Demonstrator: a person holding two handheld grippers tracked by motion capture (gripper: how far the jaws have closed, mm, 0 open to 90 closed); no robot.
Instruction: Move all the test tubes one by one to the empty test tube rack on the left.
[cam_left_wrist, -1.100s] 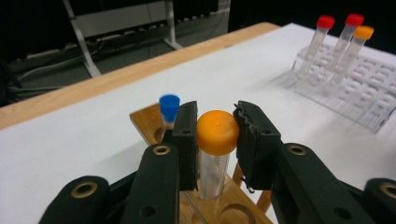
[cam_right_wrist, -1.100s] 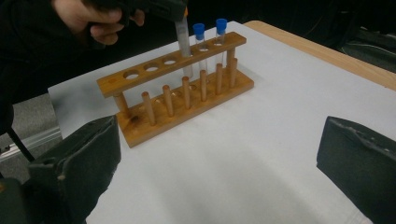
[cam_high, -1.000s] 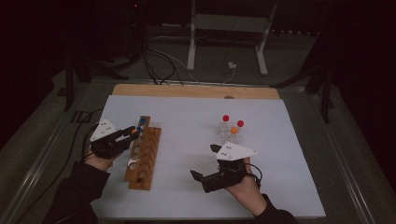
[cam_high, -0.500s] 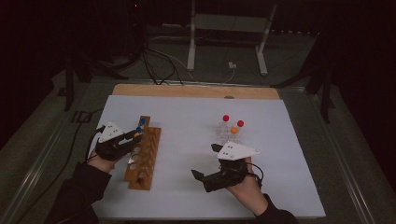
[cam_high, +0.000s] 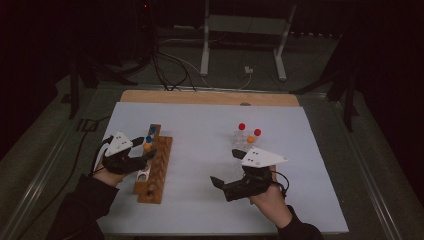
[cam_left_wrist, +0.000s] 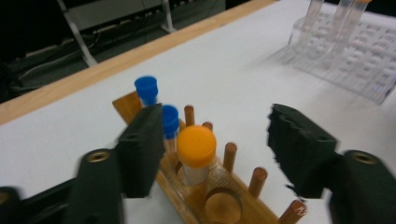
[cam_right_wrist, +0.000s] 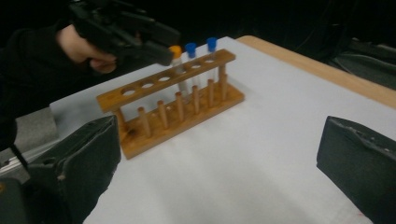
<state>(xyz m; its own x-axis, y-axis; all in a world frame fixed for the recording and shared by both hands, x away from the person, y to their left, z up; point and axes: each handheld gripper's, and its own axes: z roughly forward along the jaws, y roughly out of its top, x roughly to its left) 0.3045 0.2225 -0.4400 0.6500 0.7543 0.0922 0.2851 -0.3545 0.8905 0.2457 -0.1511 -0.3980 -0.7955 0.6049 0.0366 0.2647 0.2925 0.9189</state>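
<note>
Black left claw (cam_high: 145, 152) and right claw (cam_high: 225, 167), ragged foam pads, grey three-cornered plates, trailing cables, dark sleeves.

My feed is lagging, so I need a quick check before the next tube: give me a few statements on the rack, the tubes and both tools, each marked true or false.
1. The orange-capped tube stands in the wooden rack. True.
2. The left tool is clamped on the orange-capped tube. False: its jaws have just been opening and stand apart on either side of the cap, not pressing on it.
3. Two blue-capped tubes stand in the rack beyond the orange one. True.
4. The right tool carries a red-capped tube. False: its jaws are wide open with nothing between them.
5. The clear plastic rack holds no tubes. False: two red-capped tubes and one orange-capped tube stand in it.
</note>
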